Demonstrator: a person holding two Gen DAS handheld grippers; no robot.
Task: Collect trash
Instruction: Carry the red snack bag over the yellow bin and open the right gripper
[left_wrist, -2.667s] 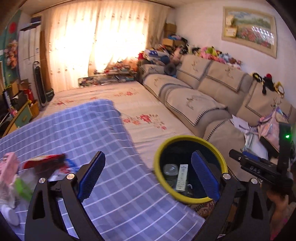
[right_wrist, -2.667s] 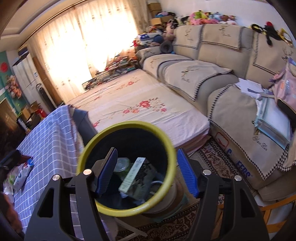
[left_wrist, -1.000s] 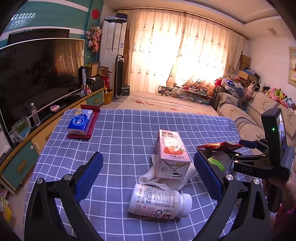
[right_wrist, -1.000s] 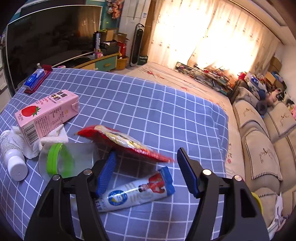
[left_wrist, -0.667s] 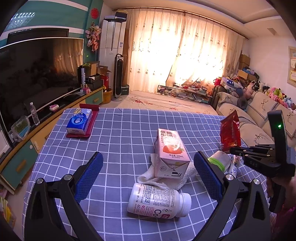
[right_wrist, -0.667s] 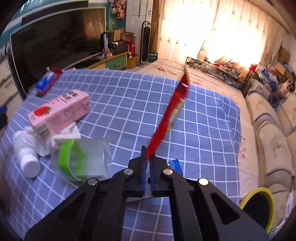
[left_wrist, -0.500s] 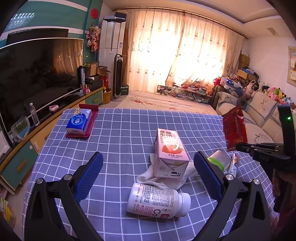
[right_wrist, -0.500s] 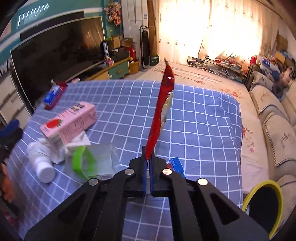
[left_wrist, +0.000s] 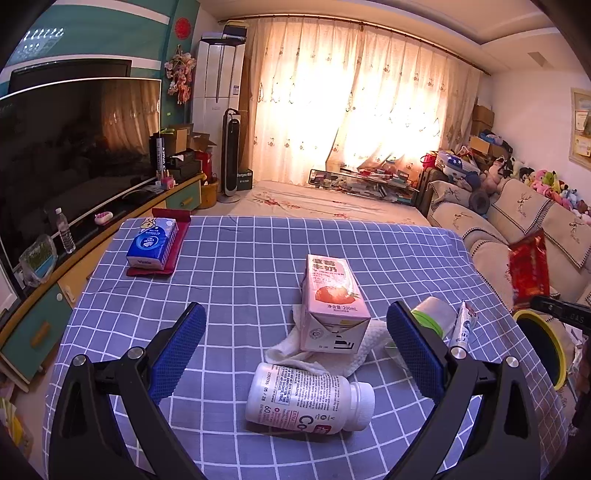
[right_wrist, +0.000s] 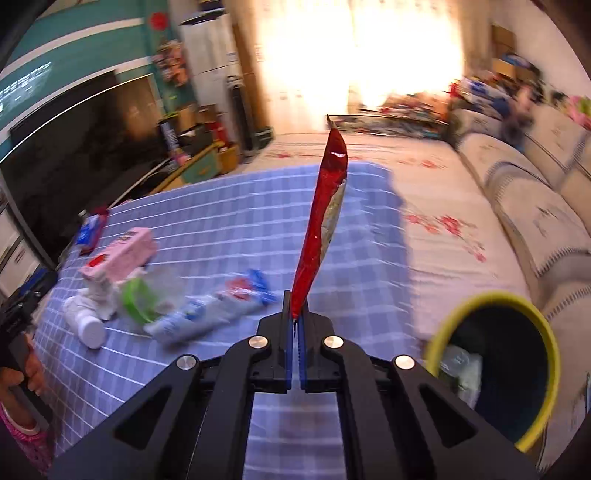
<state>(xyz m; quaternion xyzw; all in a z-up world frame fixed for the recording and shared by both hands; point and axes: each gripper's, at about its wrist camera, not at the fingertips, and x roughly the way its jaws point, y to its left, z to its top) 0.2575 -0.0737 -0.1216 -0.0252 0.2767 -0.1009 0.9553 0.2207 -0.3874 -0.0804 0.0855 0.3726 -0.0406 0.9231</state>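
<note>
Right gripper (right_wrist: 294, 317) has its fingers pressed together, pinching the bottom edge of a red wrapper (right_wrist: 323, 218) that stands straight up the middle of the right wrist frame. Bin (right_wrist: 532, 321) with the yellow rim sits at lower right, off the table edge, some trash already inside. Left gripper (left_wrist: 295, 343) has its fingers spread wide with nothing between the pads, low over the checkered table (left_wrist: 240, 266). Ahead of it: bottle (left_wrist: 306, 400) on its side, pink carton (left_wrist: 332, 302) on a white cloth (left_wrist: 288, 352), tube (left_wrist: 461, 325) at right. Right view is blurry.
</note>
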